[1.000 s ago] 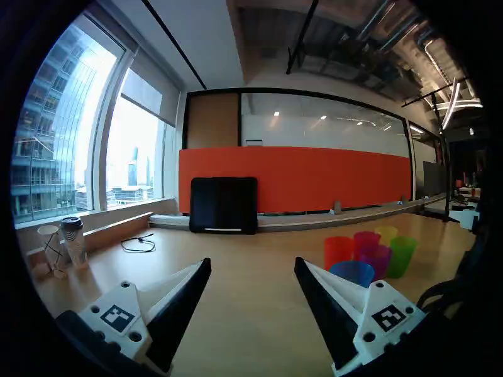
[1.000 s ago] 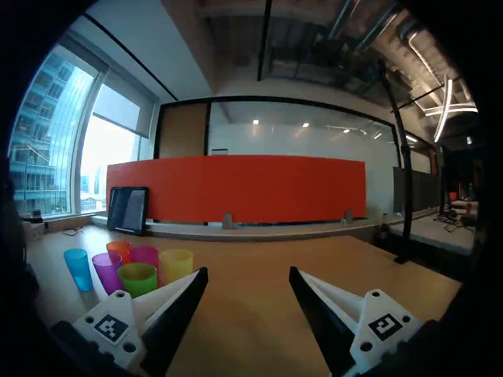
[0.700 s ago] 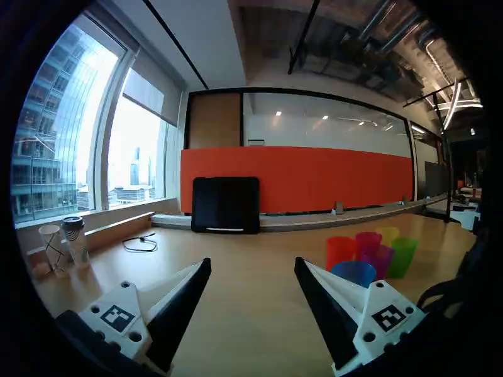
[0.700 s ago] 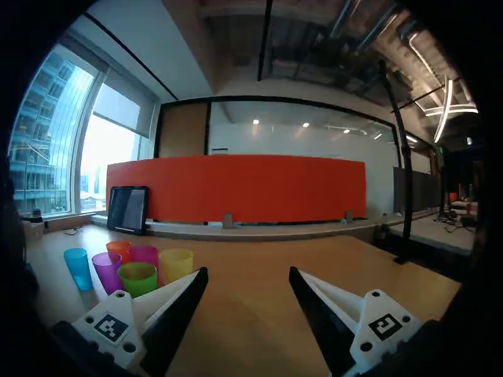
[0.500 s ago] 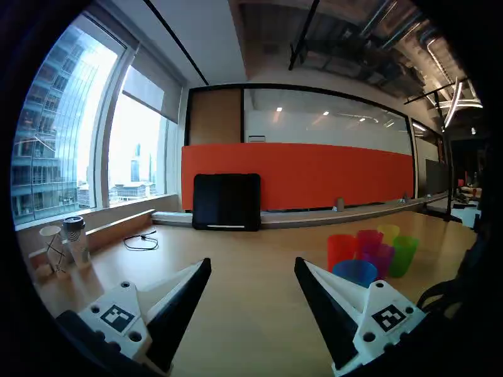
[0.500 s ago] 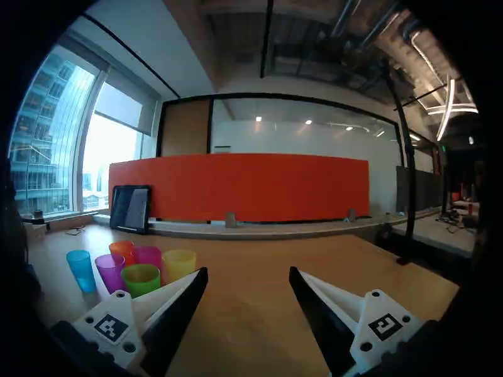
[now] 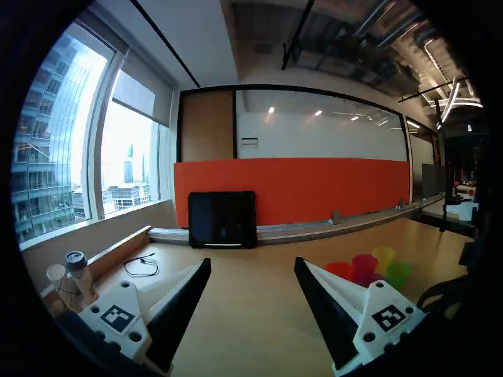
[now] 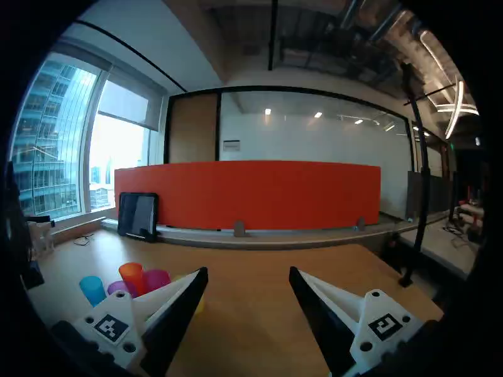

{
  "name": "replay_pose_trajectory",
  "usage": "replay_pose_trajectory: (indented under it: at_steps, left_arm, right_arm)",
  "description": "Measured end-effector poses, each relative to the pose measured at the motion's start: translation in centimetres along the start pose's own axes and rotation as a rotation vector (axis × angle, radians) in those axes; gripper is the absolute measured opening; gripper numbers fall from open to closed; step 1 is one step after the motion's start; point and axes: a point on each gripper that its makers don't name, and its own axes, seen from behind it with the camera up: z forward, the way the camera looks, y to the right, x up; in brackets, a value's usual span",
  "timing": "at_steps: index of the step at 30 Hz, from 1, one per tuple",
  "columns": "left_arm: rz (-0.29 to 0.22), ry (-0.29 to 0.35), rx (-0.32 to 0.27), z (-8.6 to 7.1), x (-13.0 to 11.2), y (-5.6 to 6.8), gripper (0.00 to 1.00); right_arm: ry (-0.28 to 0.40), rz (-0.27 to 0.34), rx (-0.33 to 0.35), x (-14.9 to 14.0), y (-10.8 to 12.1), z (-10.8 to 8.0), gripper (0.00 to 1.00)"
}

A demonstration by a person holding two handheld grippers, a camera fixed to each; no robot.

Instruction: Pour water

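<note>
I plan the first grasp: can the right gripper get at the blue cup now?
Probably yes. The right gripper is open and empty, and the blue cup stands at the left edge of the cups, none in front of it. It lies left of the fingers, so the gripper must turn.

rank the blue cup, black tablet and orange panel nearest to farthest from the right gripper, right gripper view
1. blue cup, low left, close by
2. black tablet, propped at back left
3. orange panel, behind the tablet
</note>
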Motion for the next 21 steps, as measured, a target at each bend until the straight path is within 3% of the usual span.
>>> replay_pose_trajectory:
  at_steps: [12, 21]
  left_arm:
    - [0.003, 0.016, -0.057, 1.4, 9.1, 0.7, 0.99]
    - [0.005, 0.027, -0.098, 2.3, 12.8, 1.5, 0.98]
  right_arm:
    - [0.004, -0.006, 0.048, 7.8, -0.3, 1.3, 1.0]
    - [0.02, 0.0, 0.076, 11.0, -0.9, 1.8, 1.0]
